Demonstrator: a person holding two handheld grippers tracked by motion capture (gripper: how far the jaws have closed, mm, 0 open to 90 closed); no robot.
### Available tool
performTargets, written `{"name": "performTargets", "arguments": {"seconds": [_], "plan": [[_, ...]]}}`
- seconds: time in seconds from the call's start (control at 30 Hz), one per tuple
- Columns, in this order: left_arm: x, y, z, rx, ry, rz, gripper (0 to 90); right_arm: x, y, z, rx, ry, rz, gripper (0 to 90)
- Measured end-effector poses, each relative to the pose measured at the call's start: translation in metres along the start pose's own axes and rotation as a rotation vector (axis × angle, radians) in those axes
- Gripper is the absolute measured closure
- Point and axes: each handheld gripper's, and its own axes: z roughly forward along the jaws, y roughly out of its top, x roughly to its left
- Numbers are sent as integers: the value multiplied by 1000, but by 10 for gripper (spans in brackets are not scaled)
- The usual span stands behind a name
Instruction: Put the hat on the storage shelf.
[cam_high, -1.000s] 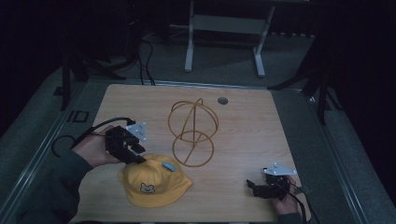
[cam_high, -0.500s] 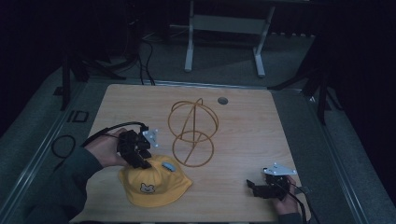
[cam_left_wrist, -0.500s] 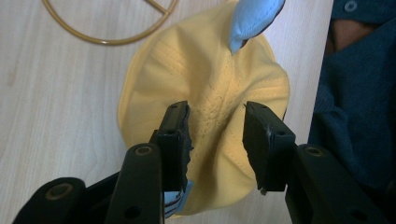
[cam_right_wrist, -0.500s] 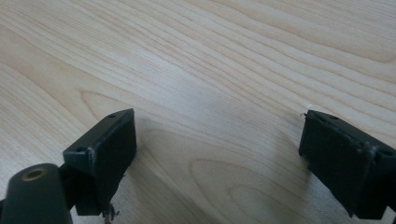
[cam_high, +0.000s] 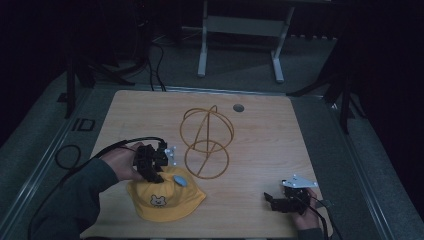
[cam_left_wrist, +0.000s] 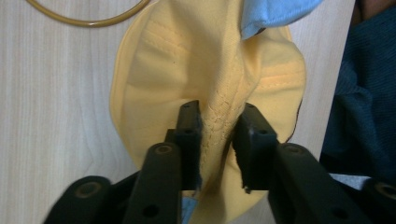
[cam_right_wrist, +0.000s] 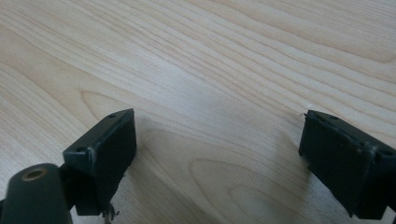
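Pinching now: left gripper (cam_left_wrist: 217, 140) swung down from 9 o'clock onto the hat (cam_high: 165, 199) at 7 o'clock, clamping a crown fold, probably about to lift. Right gripper (cam_high: 285, 201) idles agape at 5.

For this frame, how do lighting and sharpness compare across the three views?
High view: dim, surroundings nearly black, table lit. Left gripper view: bright, yellow hat fabric sharp, near jaw bases soft. Right gripper view: evenly lit wood grain, jaw edges slightly blurred, soft shadows beneath them.
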Motion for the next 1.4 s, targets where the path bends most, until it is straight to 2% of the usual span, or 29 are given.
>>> {"name": "performTargets", "arguments": {"seconds": [0.27, 0.4, 0.87, 1.0, 1.27, 1.4], "plan": [[-4, -5, -5, 9, 8, 13, 790, 0, 0, 0, -1, 0, 0, 110], [-5, -9, -11, -5, 14, 2, 797, 0, 0, 0, -2, 0, -2, 110], [0, -23, -27, -31, 47, -60, 799, 0, 0, 0, 0, 0, -3, 110], [5, -29, -34, -52, 65, -106, 799, 0, 0, 0, -1, 0, -4, 110], [8, -36, -42, -63, 89, -133, 799, 0, 0, 0, -2, -1, -4, 110], [11, -41, -49, -77, 109, -165, 799, 0, 0, 0, -3, 0, -4, 110]]}}
